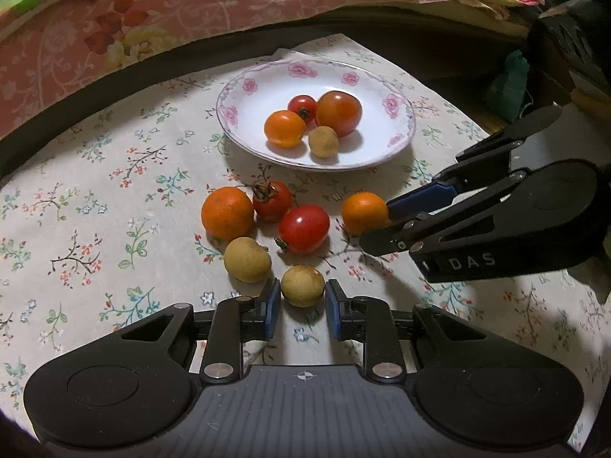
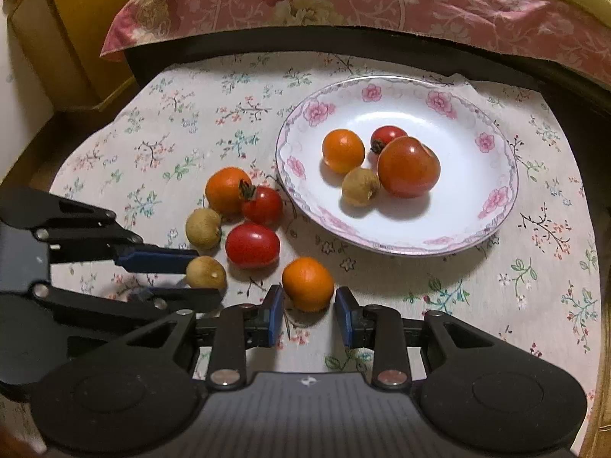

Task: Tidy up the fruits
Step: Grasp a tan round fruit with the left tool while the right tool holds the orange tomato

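Crowding plate (image 2: 496,206) approach: red tomatoes (image 2: 252,245), orange fruit (image 2: 226,189), longan (image 2: 203,228).

white plate (image 2: 492,175) pink roses; cream tablecloth (image 1: 95,198) floral sprigs; claw pads (image 1: 272,307) blue.

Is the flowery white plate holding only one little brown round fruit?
Yes, the flowery white plate holds just one little brown round fruit, beside three tomatoes: one orange, one small red, one big reddish.

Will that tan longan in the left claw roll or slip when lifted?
Probably prone to rolling: the longan looks round and smooth. The left claw pinches it near the pad tips, so it might squirt out. Likely light.
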